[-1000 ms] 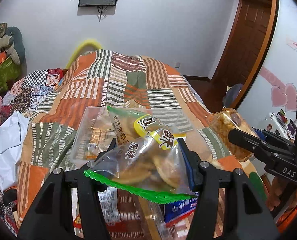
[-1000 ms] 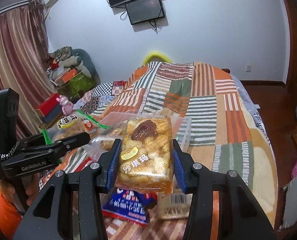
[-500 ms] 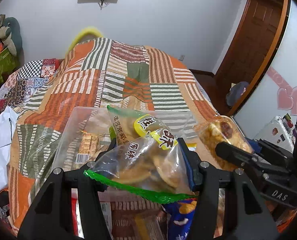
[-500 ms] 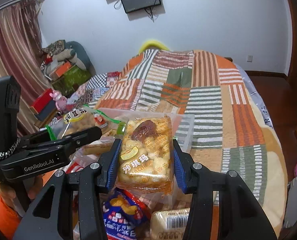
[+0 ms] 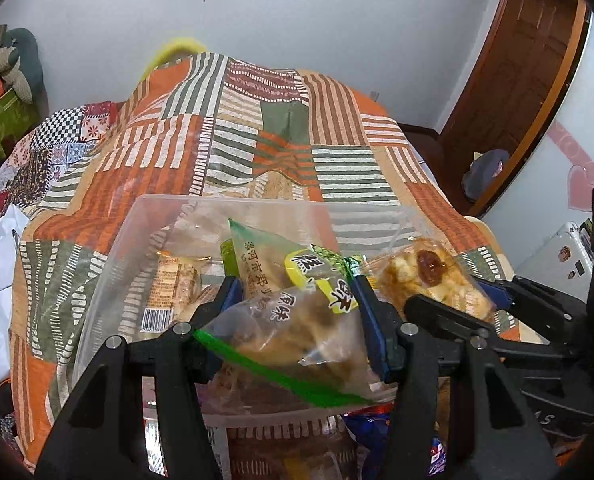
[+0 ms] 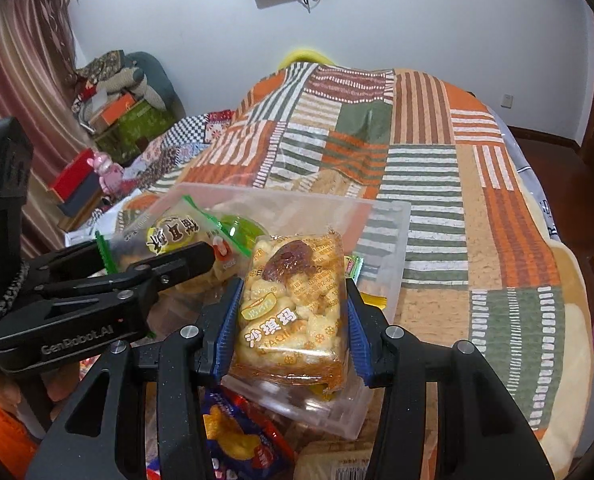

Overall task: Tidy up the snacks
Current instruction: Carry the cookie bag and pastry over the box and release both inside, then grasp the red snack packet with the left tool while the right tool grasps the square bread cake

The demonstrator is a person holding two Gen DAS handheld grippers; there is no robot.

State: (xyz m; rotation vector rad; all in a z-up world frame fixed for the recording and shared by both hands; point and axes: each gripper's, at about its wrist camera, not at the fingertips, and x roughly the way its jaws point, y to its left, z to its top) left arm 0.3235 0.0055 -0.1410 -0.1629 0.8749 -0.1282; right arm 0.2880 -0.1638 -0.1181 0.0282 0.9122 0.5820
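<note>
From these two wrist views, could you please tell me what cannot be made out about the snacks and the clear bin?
- Clear bin floor: both views, hidden by held packs.
- Blue snack packet: right wrist view, print cut off by the right gripper.
- Barcoded pack in the bin: left wrist view, print too small and blurred.
- Bin's near wall: left wrist view, behind the left gripper.

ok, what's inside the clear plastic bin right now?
In the clear plastic bin, an orange-printed barcoded packet shows at left. The rest is covered by the green-edged cracker bag in the left gripper.
</note>
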